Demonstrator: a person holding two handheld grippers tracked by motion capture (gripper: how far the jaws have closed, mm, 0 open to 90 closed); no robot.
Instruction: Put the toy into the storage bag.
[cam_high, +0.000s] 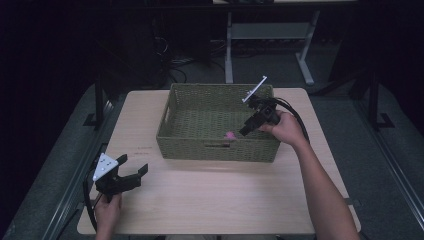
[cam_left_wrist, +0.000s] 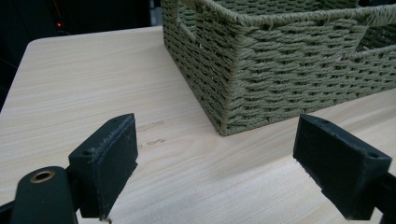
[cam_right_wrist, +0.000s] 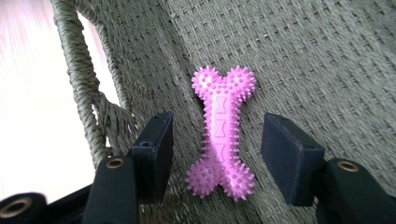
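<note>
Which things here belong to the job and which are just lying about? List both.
In play: pink spiky bone toy, woven basket holding it, right gripper open around the toy.
Idle: left gripper open over bare table, metal stand behind.

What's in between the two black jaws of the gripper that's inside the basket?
A pink spiky toy bone lies between the open jaws of the right gripper on the basket floor, touching neither. The right gripper view shows it.

The room around the lit table (cam_high: 215, 200) is dark. Beyond the right gripper's left jaw, tabletop glare blows out (basket weave (cam_right_wrist: 327, 56) slightly blurred).
</note>
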